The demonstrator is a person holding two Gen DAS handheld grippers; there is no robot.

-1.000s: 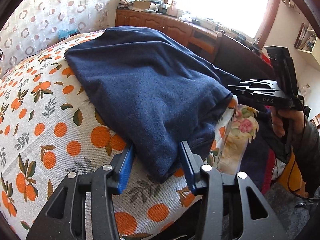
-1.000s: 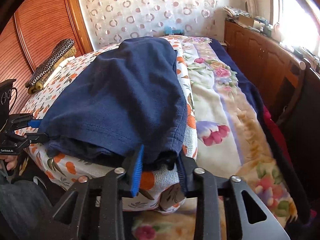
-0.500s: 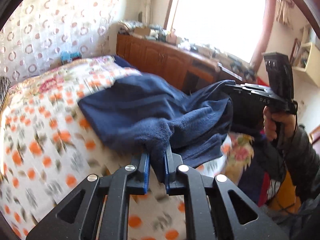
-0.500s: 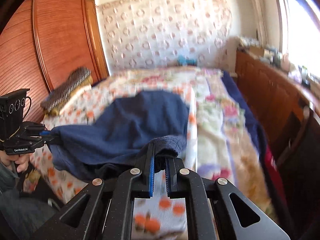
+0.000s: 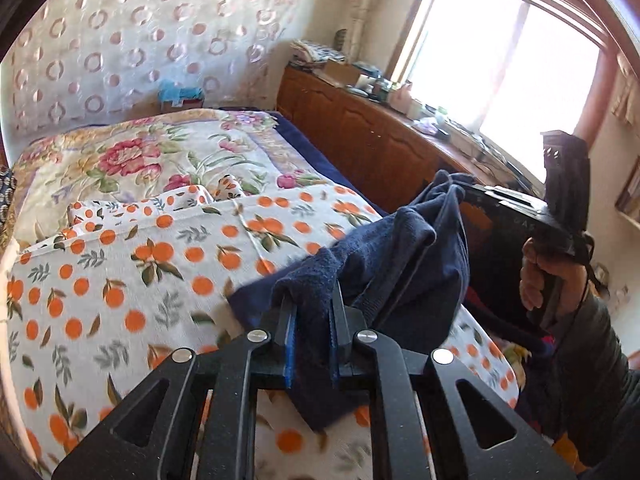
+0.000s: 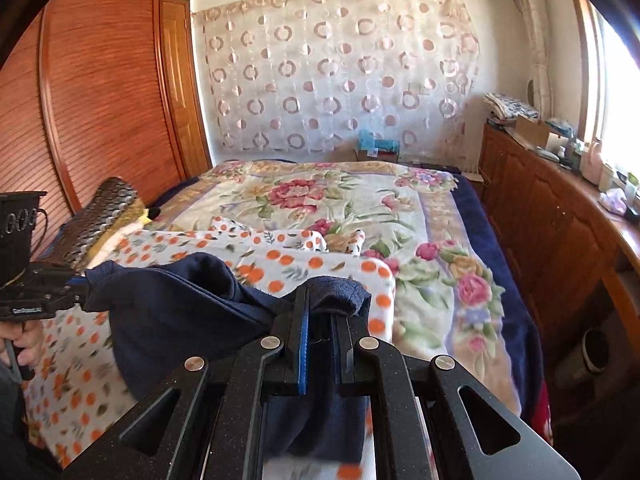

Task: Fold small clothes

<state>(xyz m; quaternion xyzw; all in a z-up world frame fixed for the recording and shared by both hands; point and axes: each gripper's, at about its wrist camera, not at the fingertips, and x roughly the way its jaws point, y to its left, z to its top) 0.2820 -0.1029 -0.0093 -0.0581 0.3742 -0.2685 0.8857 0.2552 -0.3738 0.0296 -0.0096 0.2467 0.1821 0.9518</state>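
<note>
A navy blue garment (image 5: 400,264) hangs bunched above the orange-print sheet (image 5: 120,280), stretched between both grippers. My left gripper (image 5: 312,308) is shut on one corner of it, and cloth spills down between and under the fingers. My right gripper (image 6: 320,300) is shut on the other corner of the garment (image 6: 180,304). In the left wrist view the right gripper (image 5: 468,200) is held by a hand at the right, its tips buried in the cloth. In the right wrist view the left gripper (image 6: 76,284) pinches the far left end.
The orange-print sheet lies over a floral blanket (image 6: 340,200) on the bed. A wooden cabinet (image 6: 552,240) with clutter under the window runs along the right. A wooden wardrobe (image 6: 100,100) stands at the left, with a folded patterned cloth (image 6: 100,208) by it.
Both grippers closed on the garment's near corners, then lifted it off the sheet. It lay spread flat before and now hangs bunched between them.
</note>
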